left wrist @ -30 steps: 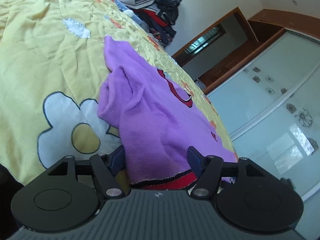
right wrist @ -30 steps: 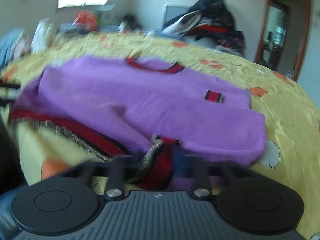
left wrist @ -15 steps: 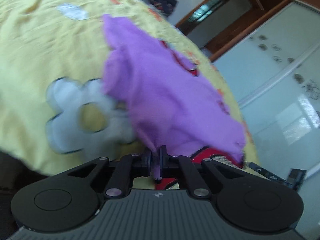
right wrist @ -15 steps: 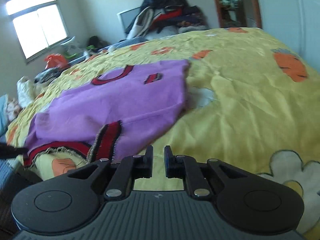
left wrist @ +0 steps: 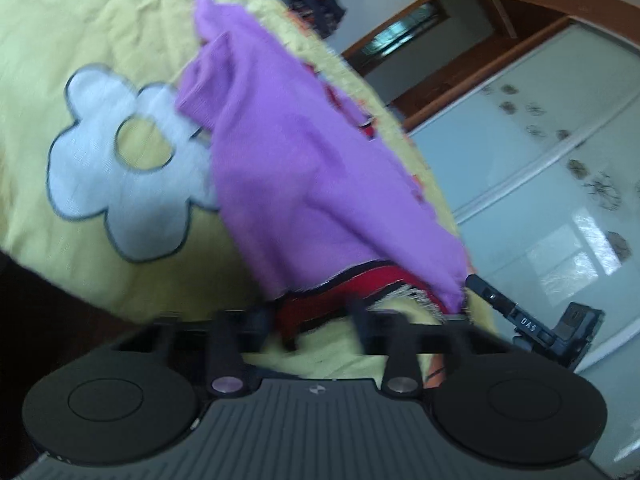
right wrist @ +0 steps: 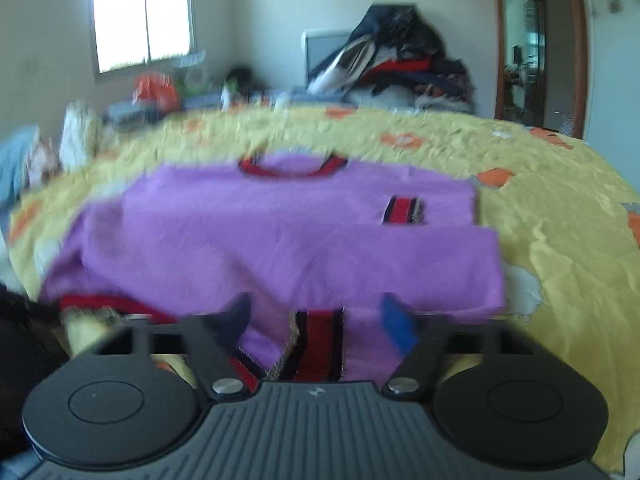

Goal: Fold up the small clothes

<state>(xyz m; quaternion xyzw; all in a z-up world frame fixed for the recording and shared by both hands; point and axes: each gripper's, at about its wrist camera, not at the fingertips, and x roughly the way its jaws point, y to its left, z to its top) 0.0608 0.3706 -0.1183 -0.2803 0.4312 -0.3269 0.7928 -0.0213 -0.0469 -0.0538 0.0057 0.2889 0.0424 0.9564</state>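
Purple sweater (right wrist: 280,236) with red-and-black trim is spread on the yellow flowered bedspread (right wrist: 552,216), neckline at the far side, one sleeve folded across the body. The right gripper (right wrist: 316,316) is held wide open at the near hem, nothing clamped. The left gripper (left wrist: 312,320) is likewise parted over the red hem, though blurred. Piled clothes (right wrist: 400,68) are seen beyond.

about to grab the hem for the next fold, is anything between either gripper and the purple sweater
Nothing visible is. The right gripper is open with the purple sweater and its red striped cuff directly ahead of it. The left gripper is open at the red hem, with only the yellow bedspread around it.
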